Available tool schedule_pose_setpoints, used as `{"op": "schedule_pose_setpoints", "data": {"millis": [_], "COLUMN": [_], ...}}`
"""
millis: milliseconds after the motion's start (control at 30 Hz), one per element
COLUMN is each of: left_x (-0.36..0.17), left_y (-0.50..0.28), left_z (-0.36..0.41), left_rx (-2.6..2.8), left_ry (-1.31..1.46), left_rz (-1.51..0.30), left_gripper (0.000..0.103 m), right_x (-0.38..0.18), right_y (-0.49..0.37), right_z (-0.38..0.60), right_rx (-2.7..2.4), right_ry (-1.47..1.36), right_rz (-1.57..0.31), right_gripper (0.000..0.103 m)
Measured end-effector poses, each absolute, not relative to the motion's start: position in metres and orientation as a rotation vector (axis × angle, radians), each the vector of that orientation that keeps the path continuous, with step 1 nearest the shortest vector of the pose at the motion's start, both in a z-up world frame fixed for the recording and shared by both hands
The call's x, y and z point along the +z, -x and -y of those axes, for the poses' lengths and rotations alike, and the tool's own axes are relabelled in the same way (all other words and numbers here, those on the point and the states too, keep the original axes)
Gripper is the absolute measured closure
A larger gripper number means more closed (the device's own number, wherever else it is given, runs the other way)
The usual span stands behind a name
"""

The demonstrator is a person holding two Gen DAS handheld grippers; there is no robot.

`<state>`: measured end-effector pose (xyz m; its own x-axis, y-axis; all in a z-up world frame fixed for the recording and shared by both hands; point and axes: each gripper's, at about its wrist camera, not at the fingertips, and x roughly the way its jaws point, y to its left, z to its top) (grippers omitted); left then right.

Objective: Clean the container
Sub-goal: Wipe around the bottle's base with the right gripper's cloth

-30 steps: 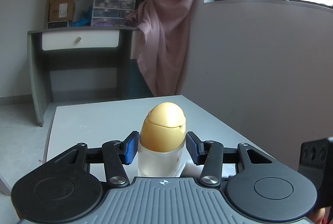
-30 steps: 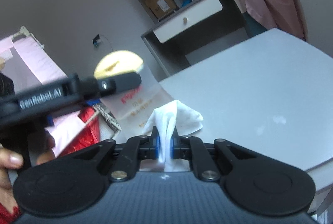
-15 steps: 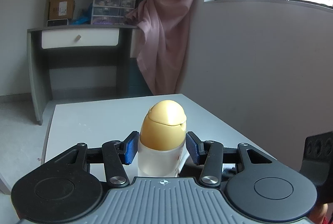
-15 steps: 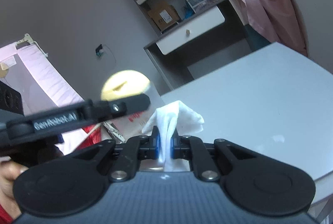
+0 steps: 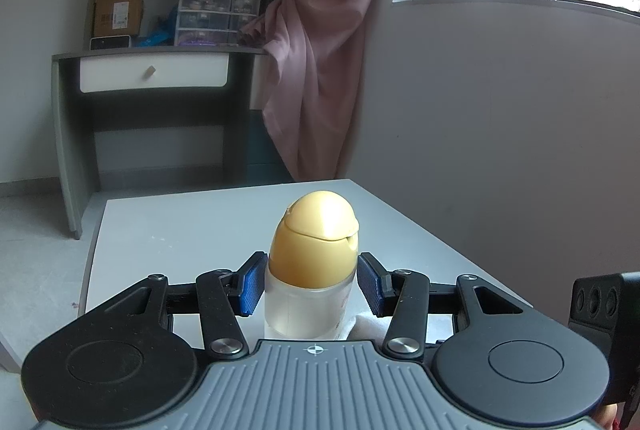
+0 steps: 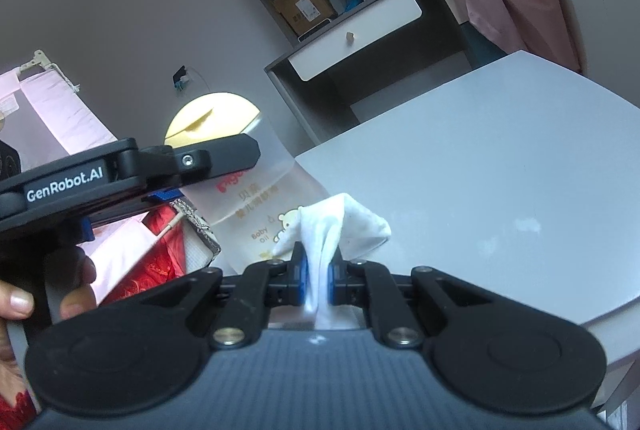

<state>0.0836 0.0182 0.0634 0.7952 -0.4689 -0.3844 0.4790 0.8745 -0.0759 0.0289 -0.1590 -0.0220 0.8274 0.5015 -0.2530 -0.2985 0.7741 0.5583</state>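
Note:
The container is a clear baby-oil bottle (image 5: 310, 304) with a rounded yellow cap (image 5: 316, 240). It stands upright between the blue pads of my left gripper (image 5: 311, 284), which is shut on it above the grey table (image 5: 192, 222). In the right wrist view the bottle (image 6: 256, 198) is at the left, partly hidden by the left gripper's black body (image 6: 120, 170). My right gripper (image 6: 318, 280) is shut on a white cloth (image 6: 340, 226), whose bunched end touches the bottle's printed side.
A grey desk with a white drawer (image 5: 154, 74), shelves and a cardboard box stand beyond the table. A pink curtain (image 5: 320, 50) hangs at the right by the wall. Red fabric (image 6: 160, 258) lies low left. The table's near edge (image 6: 600, 322) shows at the right.
The right gripper with the cloth has shifted against the bottle, which now fills more of the right wrist view. The left gripper and bottle hold nearly still.

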Motion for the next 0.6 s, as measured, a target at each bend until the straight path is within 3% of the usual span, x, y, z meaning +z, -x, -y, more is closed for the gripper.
{"op": "schedule_pose_setpoints", "data": {"millis": [300,600], "left_x": [0.063,0.061], "left_y": [-0.085,-0.082], "left_z": [-0.019,-0.015], "left_rx": [-0.512,-0.515], "left_ry": [-0.025,-0.029], "left_rz": [-0.409,-0.409], "left_gripper": [0.053,0.053], "right_x": [0.002,-0.011], "right_y": [-0.019,-0.025], "right_z": [0.158,0.161], "right_rx": [0.441,0.431], "right_ry": [-0.490,-0.500], "right_rz": [-0.301,-0.345], "right_gripper": [0.093,0.093]}}
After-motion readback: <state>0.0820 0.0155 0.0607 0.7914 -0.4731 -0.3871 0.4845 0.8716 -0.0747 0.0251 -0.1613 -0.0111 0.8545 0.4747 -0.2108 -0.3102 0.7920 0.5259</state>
